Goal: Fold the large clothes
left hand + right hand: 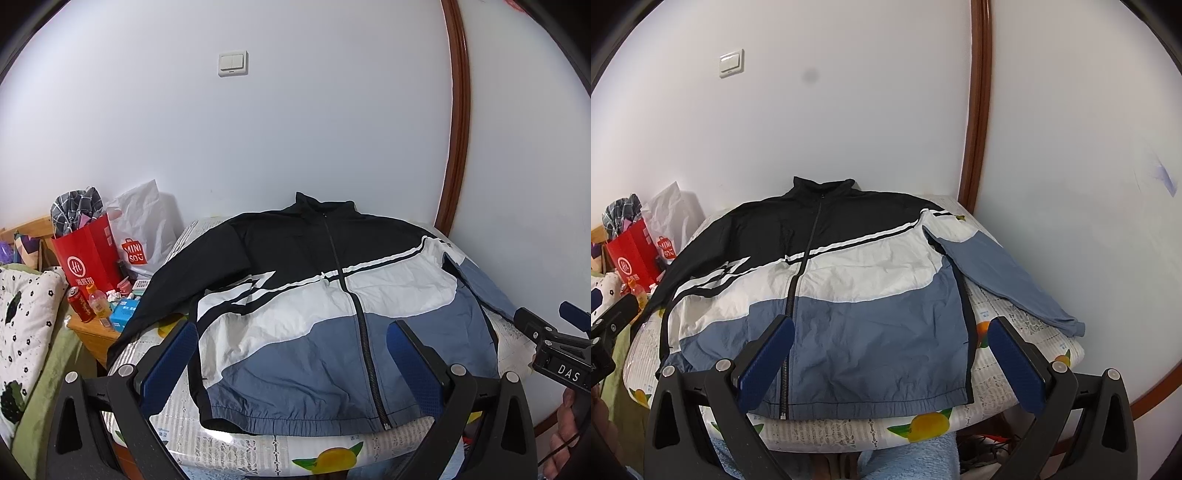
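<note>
A zipped black, white and blue jacket [295,314] [827,295] lies flat, front up, on a small table with a fruit-print cloth [229,446] [1015,373]. Its black left sleeve hangs off the table's left edge. Its blue right sleeve [1008,273] stretches out to the right. My left gripper [291,332] hovers open above the hem, its blue pads apart with nothing between them. My right gripper [892,328] is also open over the lower right of the jacket. In the left wrist view the right gripper [546,332] shows at the right edge.
A white wall stands just behind the table, with a brown door frame [458,122] at the right. To the left a wooden nightstand [92,332] holds a red bag [88,254], a white bag, a can and a bottle. A bed with a flowered quilt [26,306] is far left.
</note>
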### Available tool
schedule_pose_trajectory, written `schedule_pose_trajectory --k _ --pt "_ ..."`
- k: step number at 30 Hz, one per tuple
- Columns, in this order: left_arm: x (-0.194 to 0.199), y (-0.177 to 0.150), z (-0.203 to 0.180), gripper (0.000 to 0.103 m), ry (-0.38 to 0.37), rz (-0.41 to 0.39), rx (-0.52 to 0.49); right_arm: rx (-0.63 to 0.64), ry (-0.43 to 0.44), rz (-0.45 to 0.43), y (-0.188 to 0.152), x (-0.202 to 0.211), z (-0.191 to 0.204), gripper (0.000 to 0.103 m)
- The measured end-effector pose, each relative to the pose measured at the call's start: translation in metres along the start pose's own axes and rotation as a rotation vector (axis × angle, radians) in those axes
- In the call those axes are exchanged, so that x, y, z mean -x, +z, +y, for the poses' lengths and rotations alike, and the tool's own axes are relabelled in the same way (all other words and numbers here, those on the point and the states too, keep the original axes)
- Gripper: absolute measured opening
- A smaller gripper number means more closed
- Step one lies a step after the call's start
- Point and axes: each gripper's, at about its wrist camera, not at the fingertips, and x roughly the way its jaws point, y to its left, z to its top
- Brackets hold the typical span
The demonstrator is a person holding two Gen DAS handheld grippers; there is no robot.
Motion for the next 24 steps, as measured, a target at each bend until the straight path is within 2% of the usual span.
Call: schedule_pose_trajectory --k 24 --pt "0.0020 0.0003 -0.0002 0.103 -0.009 -0.005 0.007 -0.018 0.002 -0.021 -0.0052 0.0060 -0.0052 0.103"
